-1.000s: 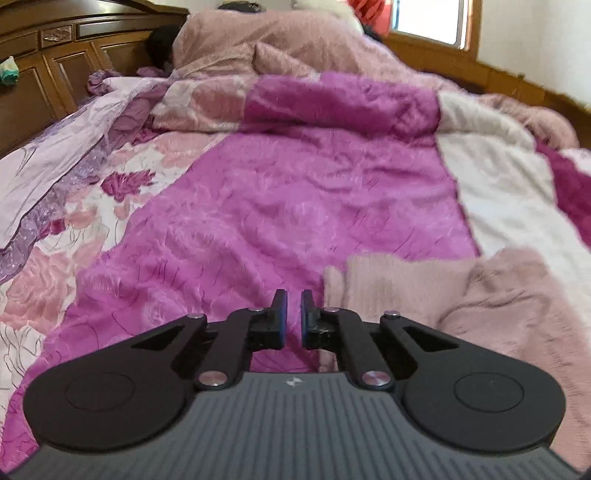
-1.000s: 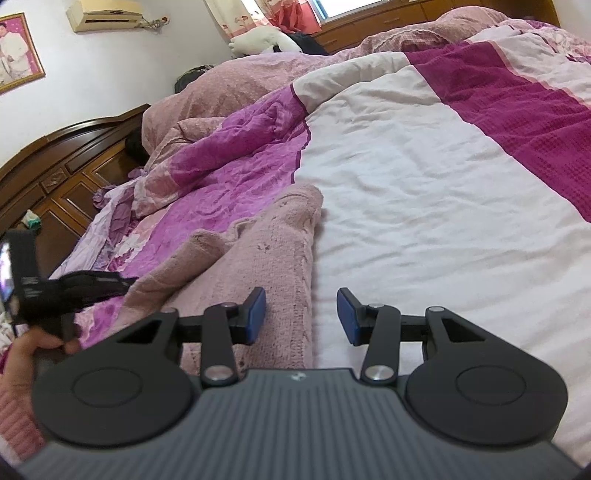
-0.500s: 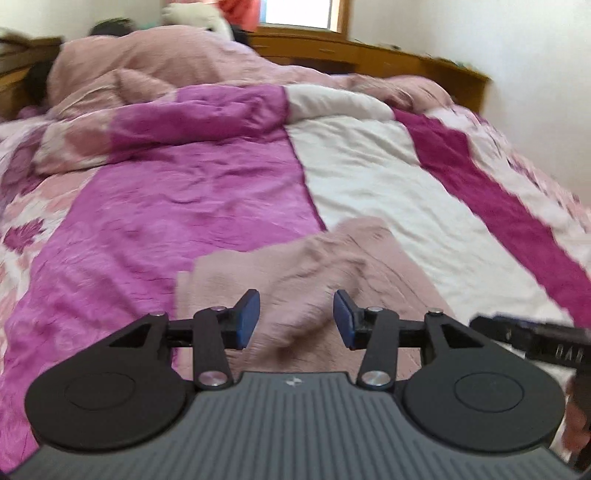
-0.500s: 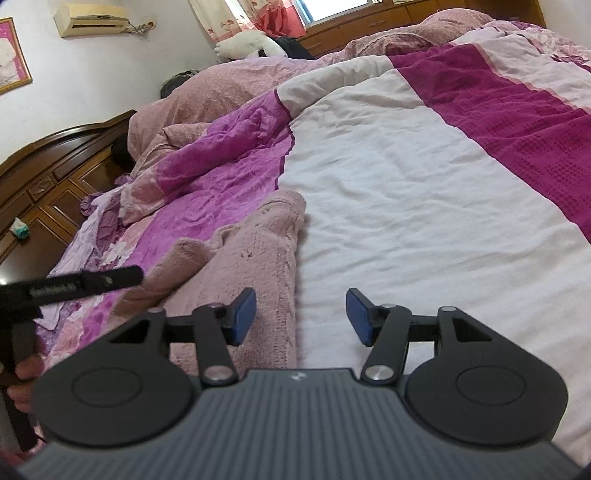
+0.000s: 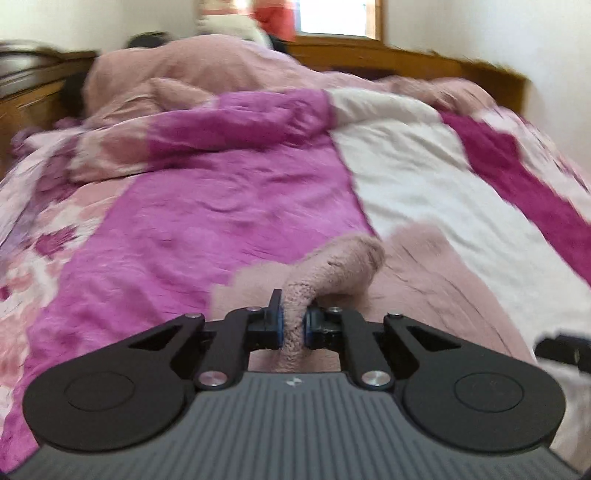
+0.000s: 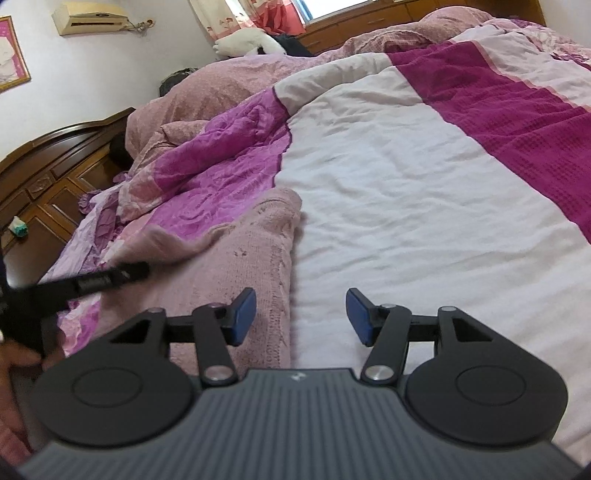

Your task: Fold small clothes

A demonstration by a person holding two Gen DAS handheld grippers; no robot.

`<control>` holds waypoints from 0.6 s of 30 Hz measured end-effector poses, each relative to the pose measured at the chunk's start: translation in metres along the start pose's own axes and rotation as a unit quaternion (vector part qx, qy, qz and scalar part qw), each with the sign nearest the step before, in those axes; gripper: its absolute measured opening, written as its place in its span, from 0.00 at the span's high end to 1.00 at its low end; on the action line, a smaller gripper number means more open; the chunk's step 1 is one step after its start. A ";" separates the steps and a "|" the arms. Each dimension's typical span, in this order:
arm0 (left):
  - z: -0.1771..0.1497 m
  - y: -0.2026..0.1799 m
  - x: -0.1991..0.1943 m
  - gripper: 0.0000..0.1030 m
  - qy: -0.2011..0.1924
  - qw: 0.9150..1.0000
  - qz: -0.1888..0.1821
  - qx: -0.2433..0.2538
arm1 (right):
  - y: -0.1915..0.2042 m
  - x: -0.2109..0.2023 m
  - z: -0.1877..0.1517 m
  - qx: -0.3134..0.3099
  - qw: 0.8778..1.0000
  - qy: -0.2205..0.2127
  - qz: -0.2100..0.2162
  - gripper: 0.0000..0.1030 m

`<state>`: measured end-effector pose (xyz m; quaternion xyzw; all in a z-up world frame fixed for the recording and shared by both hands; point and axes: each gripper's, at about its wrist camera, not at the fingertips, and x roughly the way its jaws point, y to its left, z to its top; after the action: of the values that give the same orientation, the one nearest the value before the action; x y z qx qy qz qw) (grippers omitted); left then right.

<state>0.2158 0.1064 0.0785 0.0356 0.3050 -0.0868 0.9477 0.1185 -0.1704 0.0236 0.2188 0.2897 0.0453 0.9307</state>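
A dusty pink knitted garment (image 5: 436,280) lies on the bed where the magenta and white parts of the cover meet. My left gripper (image 5: 293,321) is shut on a raised fold of the garment (image 5: 332,266) and lifts it off the bed. In the right wrist view the garment (image 6: 255,251) lies flat at lower left, and the left gripper (image 6: 107,278) shows as a blurred black bar over it. My right gripper (image 6: 301,317) is open and empty, its left finger over the garment's right edge, its right finger over the white cover.
The bed cover (image 6: 424,184) has magenta, white and dark pink bands. A heap of pink and magenta quilts (image 5: 207,110) lies at the far end. A dark wooden headboard (image 6: 48,177) stands at left, and a window (image 5: 336,18) is behind the bed.
My left gripper swung right over the garment, opened, then shut on a fold and raised it. My right gripper stayed open and shifted only slightly.
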 end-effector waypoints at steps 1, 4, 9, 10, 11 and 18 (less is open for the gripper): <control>0.002 0.010 0.003 0.89 0.003 1.000 0.002 -0.016 | 0.001 0.001 0.000 -0.001 1.000 0.002 0.004 0.44; 0.001 0.030 0.019 0.89 0.022 0.998 0.028 -0.045 | 0.007 0.006 -0.003 -0.003 1.000 0.008 0.020 0.44; -0.012 0.052 0.037 0.52 0.049 0.993 0.042 -0.094 | 0.022 0.007 -0.008 -0.027 0.999 0.013 0.026 0.44; -0.012 0.054 0.035 0.46 0.048 0.993 0.048 -0.094 | 0.022 0.007 -0.009 -0.031 0.999 0.012 0.024 0.44; -0.013 0.055 0.032 0.46 0.049 0.993 0.046 -0.094 | 0.021 0.007 -0.008 -0.033 0.999 0.013 0.024 0.44; -0.021 0.055 0.000 0.41 0.062 0.992 0.018 -0.105 | 0.016 0.004 -0.009 -0.020 0.999 0.020 0.026 0.44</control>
<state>0.2139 0.1634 0.0619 -0.0531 0.3700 -0.0347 0.9269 0.1178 -0.1521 0.0214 0.2063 0.3012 0.0793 0.9276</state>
